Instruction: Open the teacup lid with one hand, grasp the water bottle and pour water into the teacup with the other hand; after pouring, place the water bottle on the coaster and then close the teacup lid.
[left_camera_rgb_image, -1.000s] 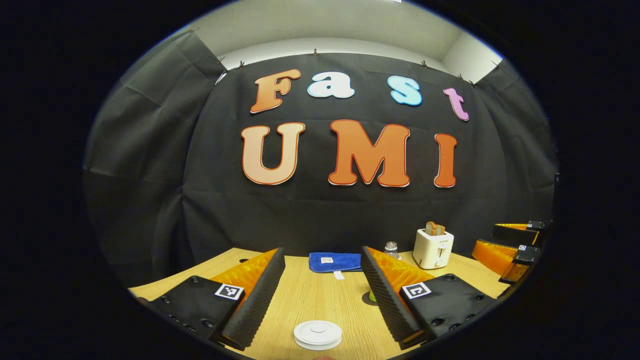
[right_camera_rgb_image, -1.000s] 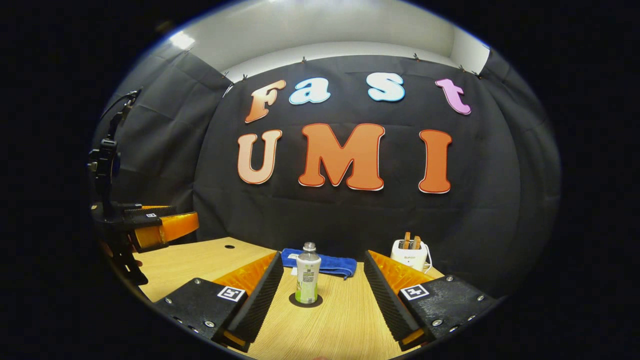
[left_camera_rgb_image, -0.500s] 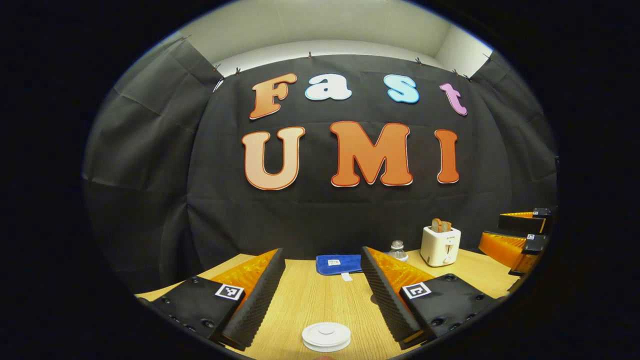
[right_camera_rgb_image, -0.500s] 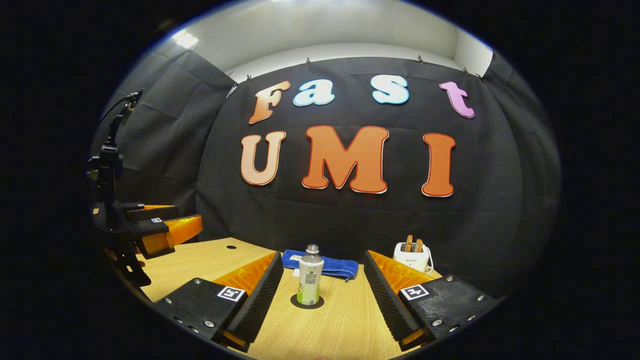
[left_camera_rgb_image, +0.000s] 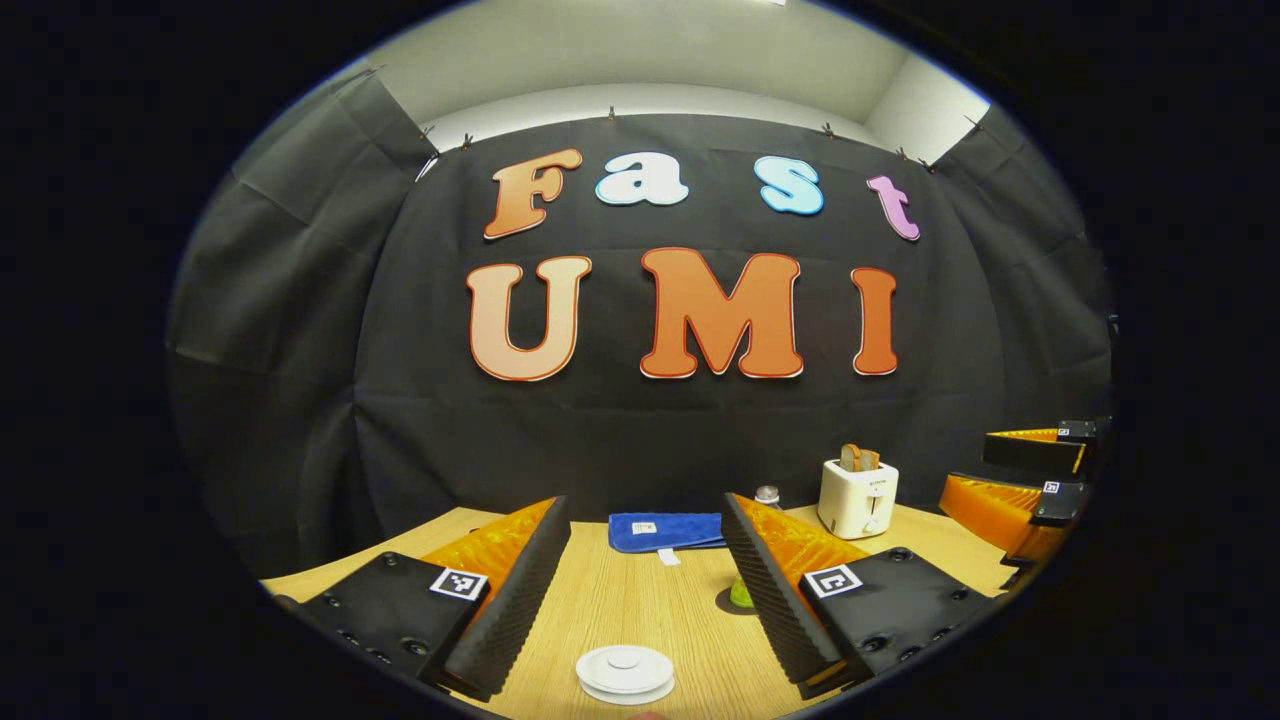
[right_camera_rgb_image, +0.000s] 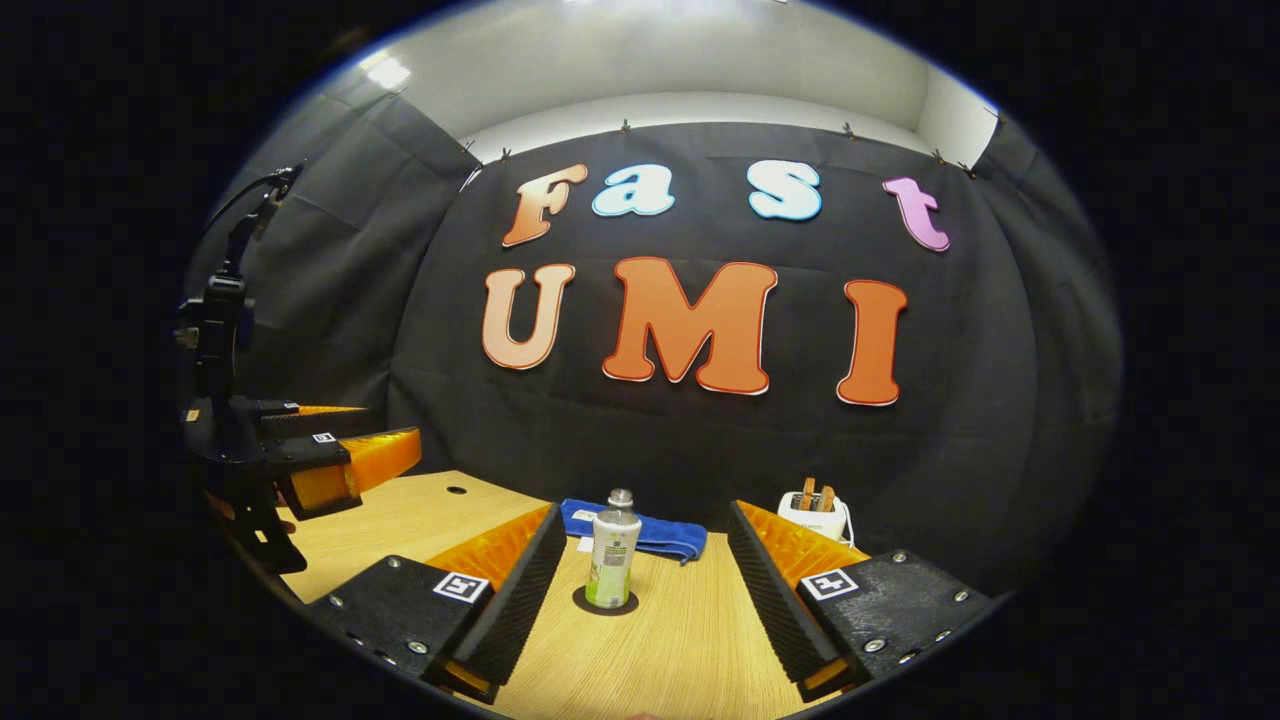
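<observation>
Both sets of jaws wide apart, nothing held. Teacup lid (left_camera_rgb_image: 624, 672) sits on the counter (left_camera_rgb_image: 640, 610) low between my left gripper (left_camera_rgb_image: 640, 590) jaws; bottle (right_camera_rgb_image: 612, 552) stands on coaster (right_camera_rgb_image: 605, 604) between right gripper (right_camera_rgb_image: 640, 590) jaws. I'd drop left straight down, center on the lid knob, then close gently.

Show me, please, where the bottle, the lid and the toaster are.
bottle (right_camera_rgb_image: 612, 553): right gripper view, on its label.
lid (left_camera_rgb_image: 624, 668): left gripper view, on its flat top.
toaster (left_camera_rgb_image: 857, 497): left gripper view, on its front face.
</observation>
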